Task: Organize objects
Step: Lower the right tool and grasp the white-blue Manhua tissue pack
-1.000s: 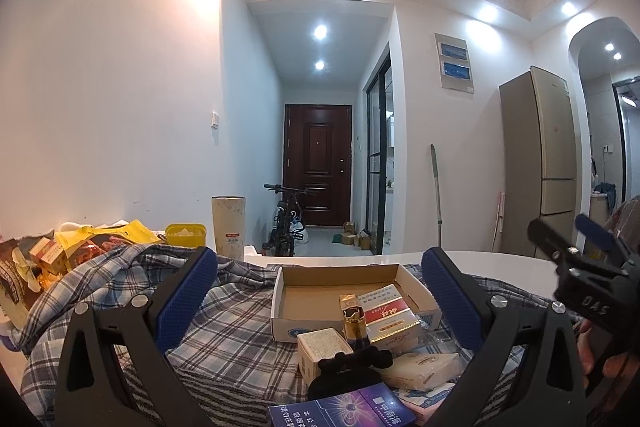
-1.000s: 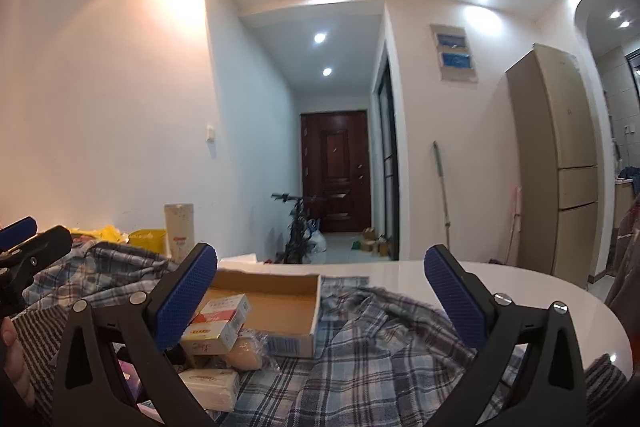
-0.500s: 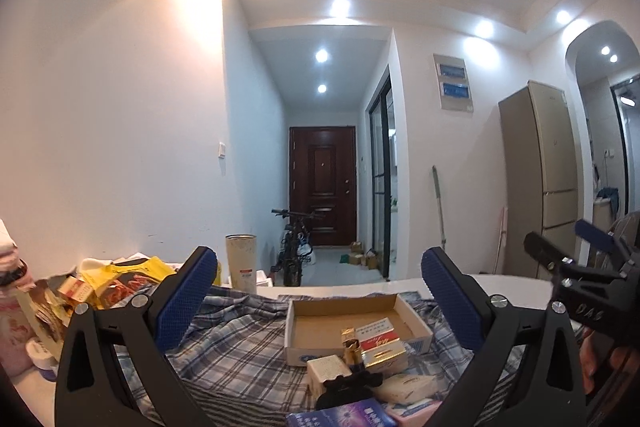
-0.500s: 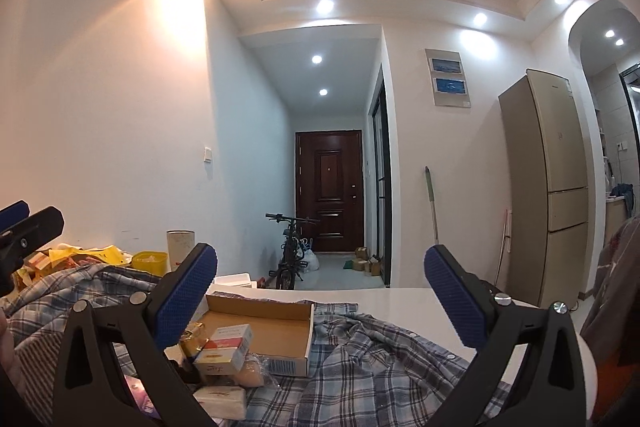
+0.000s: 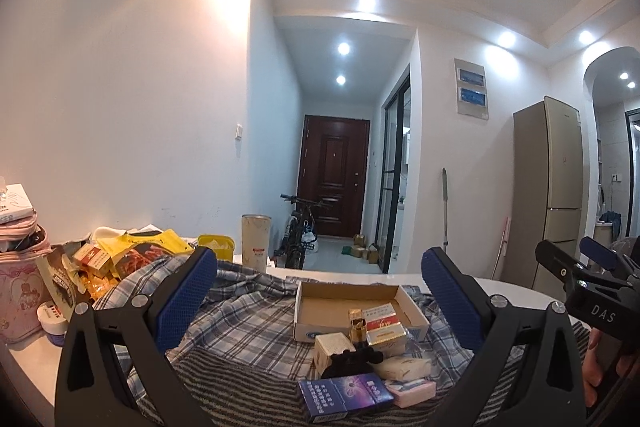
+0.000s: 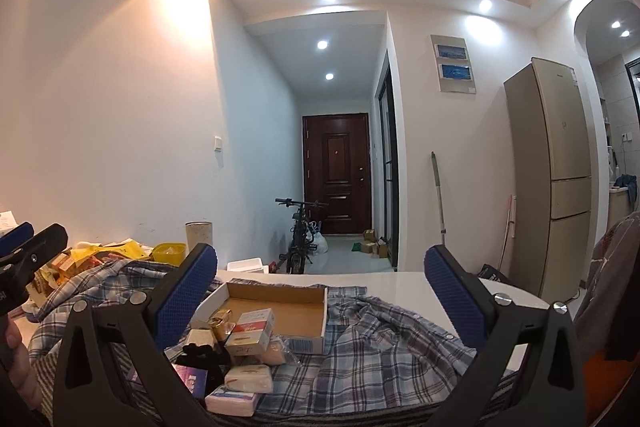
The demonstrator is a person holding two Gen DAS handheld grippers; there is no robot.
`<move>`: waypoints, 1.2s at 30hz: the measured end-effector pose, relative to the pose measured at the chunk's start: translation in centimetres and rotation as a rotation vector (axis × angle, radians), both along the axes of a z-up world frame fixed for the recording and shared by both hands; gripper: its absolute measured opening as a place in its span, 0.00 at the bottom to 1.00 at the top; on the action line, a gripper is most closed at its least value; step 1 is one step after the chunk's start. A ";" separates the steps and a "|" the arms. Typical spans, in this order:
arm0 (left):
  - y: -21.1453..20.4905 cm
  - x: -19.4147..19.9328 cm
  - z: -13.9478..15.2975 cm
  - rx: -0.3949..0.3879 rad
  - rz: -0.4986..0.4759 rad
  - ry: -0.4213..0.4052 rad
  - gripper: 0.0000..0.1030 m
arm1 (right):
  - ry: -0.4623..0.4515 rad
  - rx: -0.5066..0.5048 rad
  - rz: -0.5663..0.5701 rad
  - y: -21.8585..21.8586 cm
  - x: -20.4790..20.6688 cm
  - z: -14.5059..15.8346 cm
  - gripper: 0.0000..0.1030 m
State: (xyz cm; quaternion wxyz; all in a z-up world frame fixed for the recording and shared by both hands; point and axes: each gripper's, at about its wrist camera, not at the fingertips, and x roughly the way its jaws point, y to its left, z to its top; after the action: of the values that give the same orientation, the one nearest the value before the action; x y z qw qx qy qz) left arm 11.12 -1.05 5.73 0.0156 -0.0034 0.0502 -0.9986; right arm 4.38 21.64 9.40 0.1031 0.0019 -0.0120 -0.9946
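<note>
Left gripper (image 5: pixel 319 287): we hold it level above the near edge of the desk (image 6: pixel 404 281), looking down the hallway; its fingers (image 5: pixel 186 297) stand wide apart with nothing between them.
Right gripper (image 6: pixel 321 287): we hold it level too, to the right of the left one, fingers (image 6: pixel 454 297) spread wide and empty.
Hands: in the left view part of our right hand (image 5: pixel 600 367) shows at the right edge on the other tool's grip; in the right view a bit of our left hand (image 6: pixel 20 367) shows at the left edge.
Cardboard box (image 5: pixel 352 297): one, shallow and open, lying on a plaid shirt (image 5: pixel 248 323) ahead of the left fingers, between them and nearer the right one; in the right view it lies just past the left finger.
Small packs: one red-and-white pack (image 5: pixel 382 317) leans on the box's near edge, a gold pack (image 5: pixel 386 335) touching it in front.
Below the fingers: one blue-purple pack (image 5: pixel 344 393), one pink pack (image 5: pixel 412 389), one pale wrapped pack (image 5: pixel 402 367), one cream carton (image 5: pixel 334 347), one black item (image 5: pixel 350 363) we cannot identify.
Left of the left finger: one tall cup (image 5: pixel 256 241), one yellow tub (image 5: pixel 216 245), a heap of yellow snack bags (image 5: pixel 132 251), uncounted, and one pink pouch (image 5: pixel 20 291).
</note>
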 end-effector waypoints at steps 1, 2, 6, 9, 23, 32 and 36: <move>-0.1 0.0 -0.4 -0.003 -0.012 -0.007 1.00 | -0.015 0.002 0.008 -0.1 0.0 -0.3 1.00; -0.1 0.0 -0.7 -0.008 -0.021 -0.007 1.00 | -0.032 0.012 0.019 -0.4 0.1 -0.8 1.00; -0.1 -0.1 -2.5 -0.054 0.018 -0.041 1.00 | -0.119 0.102 0.055 -2.1 -0.3 -3.4 1.00; -0.3 -0.3 -3.7 -0.055 0.025 -0.074 1.00 | -0.196 0.099 0.101 -2.8 -1.0 -5.1 0.97; -2.3 -3.1 -7.0 -0.006 0.010 -0.185 1.00 | -0.533 0.144 0.215 -7.6 -6.2 -12.1 0.78; -2.7 -4.1 -7.7 0.018 0.009 -0.226 1.00 | -0.631 0.178 0.207 -8.1 -7.8 -12.6 0.72; -2.5 -4.1 -7.6 0.015 0.014 -0.226 1.00 | -0.646 0.207 0.221 -8.8 -8.1 -12.7 0.68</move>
State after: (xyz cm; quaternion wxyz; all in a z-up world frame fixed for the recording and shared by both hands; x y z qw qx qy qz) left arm 7.03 -3.58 -1.87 0.0284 0.1092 0.0558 -0.9920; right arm -3.67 12.84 -3.31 0.2004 0.3279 0.0570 -0.9214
